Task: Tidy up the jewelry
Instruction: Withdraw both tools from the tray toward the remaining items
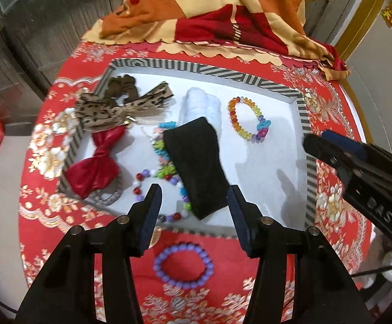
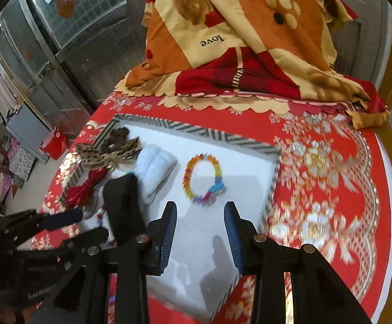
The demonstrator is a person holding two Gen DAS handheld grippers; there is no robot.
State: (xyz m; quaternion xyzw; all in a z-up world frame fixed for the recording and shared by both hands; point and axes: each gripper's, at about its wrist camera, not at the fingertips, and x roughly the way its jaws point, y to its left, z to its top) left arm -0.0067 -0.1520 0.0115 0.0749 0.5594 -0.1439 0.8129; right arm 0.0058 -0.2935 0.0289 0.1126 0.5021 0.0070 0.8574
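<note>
both grippers' fingers stand apart and empty above the tray point(image 1: 308, 124), left gripper point(image 1: 194, 193) wider than right gripper point(image 2: 200, 212).

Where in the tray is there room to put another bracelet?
Bare white floor lies in the tray right of the black cloth, below the rainbow bracelet. The left side is crowded with bows and a bead necklace.

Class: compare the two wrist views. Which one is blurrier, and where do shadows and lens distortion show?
Right wrist view: blurrier, the rainbow bracelet smeared; tong shadows on the white tray floor. Left wrist view: sharper, the purple bracelet crisp. Both: fisheye bending, dark corners.
</note>
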